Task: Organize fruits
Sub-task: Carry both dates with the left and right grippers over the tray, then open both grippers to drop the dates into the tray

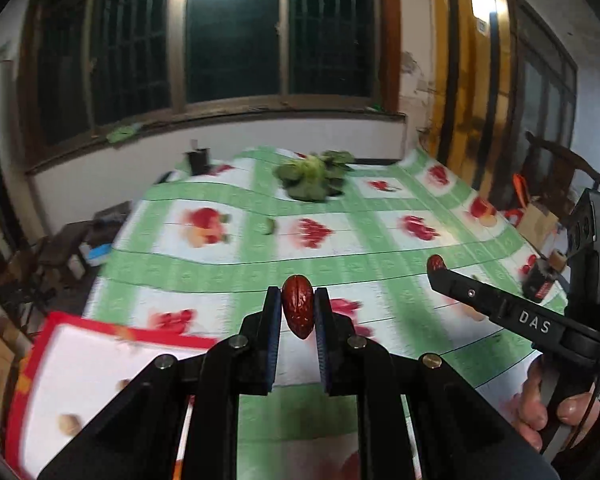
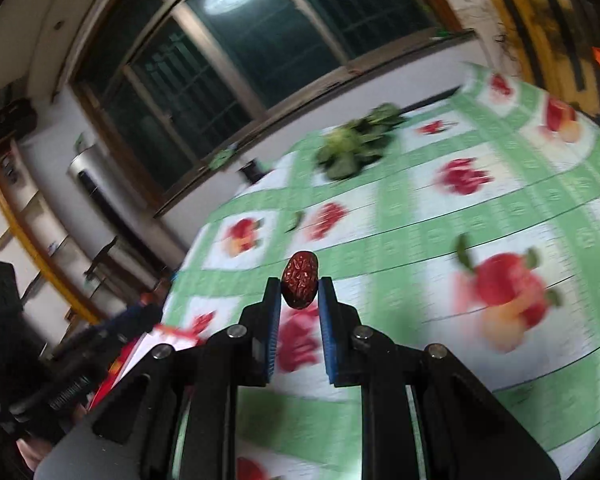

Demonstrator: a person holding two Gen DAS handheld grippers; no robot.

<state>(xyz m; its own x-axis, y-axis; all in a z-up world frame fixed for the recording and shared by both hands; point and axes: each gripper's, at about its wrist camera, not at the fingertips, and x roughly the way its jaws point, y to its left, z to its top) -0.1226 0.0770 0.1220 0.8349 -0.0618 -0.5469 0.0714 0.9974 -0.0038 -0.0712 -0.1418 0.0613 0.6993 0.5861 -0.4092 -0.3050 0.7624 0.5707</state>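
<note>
My left gripper (image 1: 297,304) is shut on a wrinkled red date (image 1: 297,311), held above the fruit-print tablecloth (image 1: 340,248). My right gripper (image 2: 299,292) is shut on a second red date (image 2: 299,284), also held above the table. The right gripper also shows in the left wrist view (image 1: 436,266) at the right, with its date (image 1: 435,263) at the tip. A red-rimmed white tray (image 1: 84,364) lies at the lower left, with a few small brownish pieces on it; its corner shows in the right wrist view (image 2: 168,336).
A pile of green leafy vegetables (image 1: 314,176) lies at the far side of the table and shows in the right wrist view (image 2: 356,144). A small green fruit (image 1: 269,226) lies mid-table. A dark cup (image 1: 198,160) stands far left. A small dark jar (image 1: 542,280) stands at the right edge.
</note>
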